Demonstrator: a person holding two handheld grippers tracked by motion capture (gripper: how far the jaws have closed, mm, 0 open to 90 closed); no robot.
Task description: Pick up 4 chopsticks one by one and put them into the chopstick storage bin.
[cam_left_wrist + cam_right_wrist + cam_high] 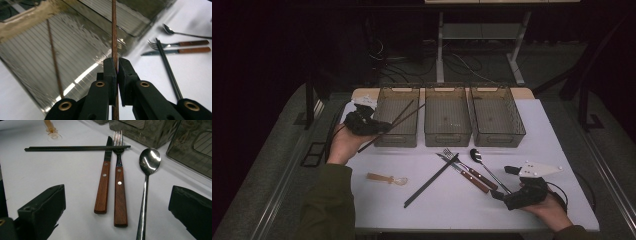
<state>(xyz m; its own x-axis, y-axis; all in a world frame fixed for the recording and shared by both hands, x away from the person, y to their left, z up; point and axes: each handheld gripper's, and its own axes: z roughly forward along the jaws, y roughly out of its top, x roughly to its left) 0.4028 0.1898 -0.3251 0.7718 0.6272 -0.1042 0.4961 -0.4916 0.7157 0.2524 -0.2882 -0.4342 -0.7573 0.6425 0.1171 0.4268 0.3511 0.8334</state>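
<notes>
My left gripper [377, 128] was clamped on a brown chopstick [114, 37], jaws nearly together, at the near left corner of the left bin [384, 141]. The stick's long axis ran up and away from my pads, its far end slanting over the bin, where a second brown chopstick [53, 60] already leaned. My right gripper [502, 182] sat wide open and empty on the table, facing the knife [103, 187], fork [119, 192] and spoon [148, 170].
</notes>
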